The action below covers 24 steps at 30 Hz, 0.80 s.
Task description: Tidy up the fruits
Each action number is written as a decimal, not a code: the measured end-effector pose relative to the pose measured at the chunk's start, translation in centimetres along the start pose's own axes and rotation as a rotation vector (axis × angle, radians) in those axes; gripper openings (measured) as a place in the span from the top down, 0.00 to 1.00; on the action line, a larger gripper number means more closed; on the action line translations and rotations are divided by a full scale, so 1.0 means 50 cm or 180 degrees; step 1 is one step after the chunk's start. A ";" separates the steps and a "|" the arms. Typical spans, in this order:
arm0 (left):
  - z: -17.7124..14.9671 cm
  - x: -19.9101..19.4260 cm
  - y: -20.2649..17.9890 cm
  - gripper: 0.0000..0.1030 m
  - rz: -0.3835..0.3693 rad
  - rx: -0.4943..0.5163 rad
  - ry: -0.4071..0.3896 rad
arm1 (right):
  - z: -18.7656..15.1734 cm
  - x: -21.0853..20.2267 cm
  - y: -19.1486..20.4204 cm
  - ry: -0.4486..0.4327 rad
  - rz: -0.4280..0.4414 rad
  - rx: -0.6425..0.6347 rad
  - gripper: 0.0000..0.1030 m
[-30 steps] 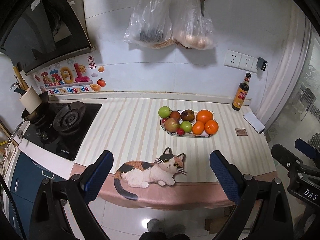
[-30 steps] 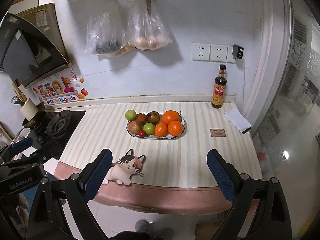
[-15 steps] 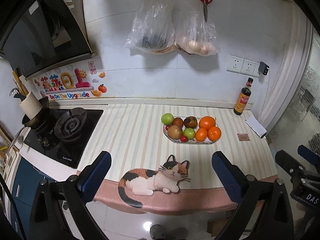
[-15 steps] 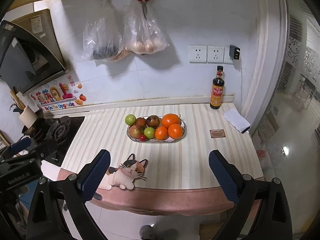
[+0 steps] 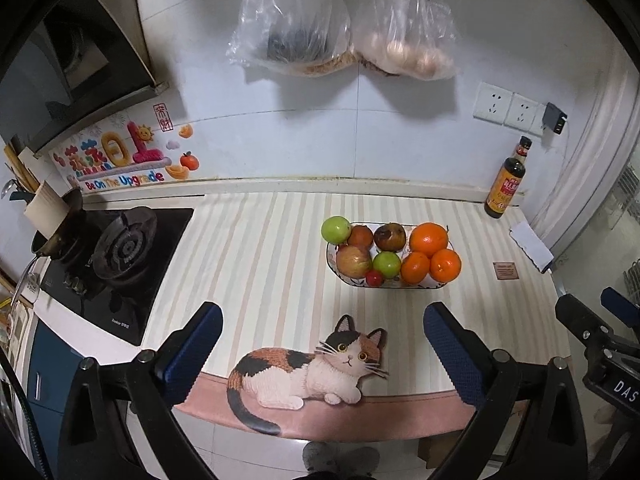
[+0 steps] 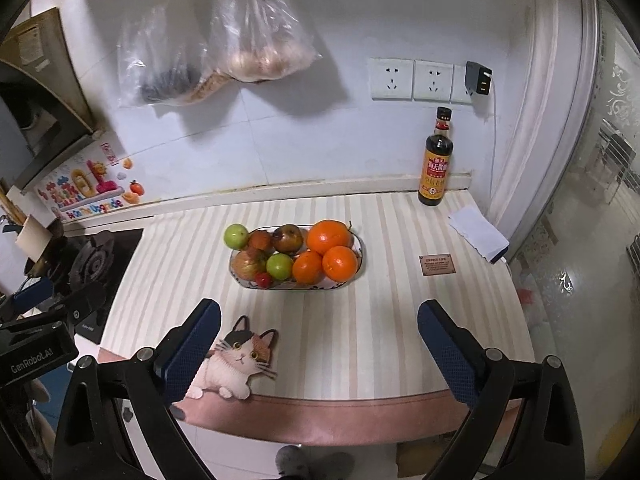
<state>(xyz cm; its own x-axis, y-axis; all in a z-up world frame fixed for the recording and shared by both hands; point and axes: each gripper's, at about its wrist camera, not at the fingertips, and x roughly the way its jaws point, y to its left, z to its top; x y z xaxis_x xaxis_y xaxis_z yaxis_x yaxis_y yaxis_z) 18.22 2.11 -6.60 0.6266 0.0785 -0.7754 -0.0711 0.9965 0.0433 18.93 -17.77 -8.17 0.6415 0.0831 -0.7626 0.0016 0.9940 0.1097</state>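
Fruits all piled in one oval dish (image 5: pixel 335 266) mid-counter, both grippers hanging back with nothing in them

Three oranges (image 5: pixel 429 239) sit bunched at the right end, two green apples (image 5: pixel 336 229) and some reddish-brown fruit at the left, plus a tiny red one (image 5: pixel 374 277) at the front rim. Left gripper (image 5: pixel 322 344) and right gripper (image 6: pixel 319 342) both hover over the near counter edge by the cat sticker (image 5: pixel 308 368), jaws spread wide and empty. Honestly can't tell if this is sorted already or about to be. If anything does get picked, I'd come straight down on a top fruit, pinch across its widest part, and go gentle, since round stuff rolls and the heap can shift.
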 end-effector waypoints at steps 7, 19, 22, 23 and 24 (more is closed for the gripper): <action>0.016 0.053 -0.019 0.00 0.0005 0.0062 0.0127 | 0.022 0.048 -0.009 0.0110 -0.0036 -0.0015 0.02; 0.021 0.085 -0.030 0.00 -0.0036 0.0046 0.0232 | 0.023 0.077 -0.015 0.0216 -0.0050 -0.0034 0.02; 0.021 0.086 -0.031 0.00 -0.0038 0.0040 0.0226 | 0.021 0.080 -0.017 0.0239 -0.0049 -0.0034 0.02; 0.021 0.087 -0.031 0.00 -0.0041 0.0048 0.0229 | 0.021 0.081 -0.018 0.0245 -0.0046 -0.0027 0.02; 0.021 0.087 -0.031 0.00 -0.0050 0.0052 0.0233 | 0.021 0.081 -0.019 0.0247 -0.0048 -0.0023 0.02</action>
<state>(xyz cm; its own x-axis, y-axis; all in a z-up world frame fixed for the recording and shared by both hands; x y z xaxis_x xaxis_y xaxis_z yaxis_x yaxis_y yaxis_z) 21.88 0.95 -9.37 0.5690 0.0611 -0.8201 -0.0487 0.9980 0.0405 22.32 -18.44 -10.71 0.5802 0.0732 -0.8112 0.0050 0.9956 0.0935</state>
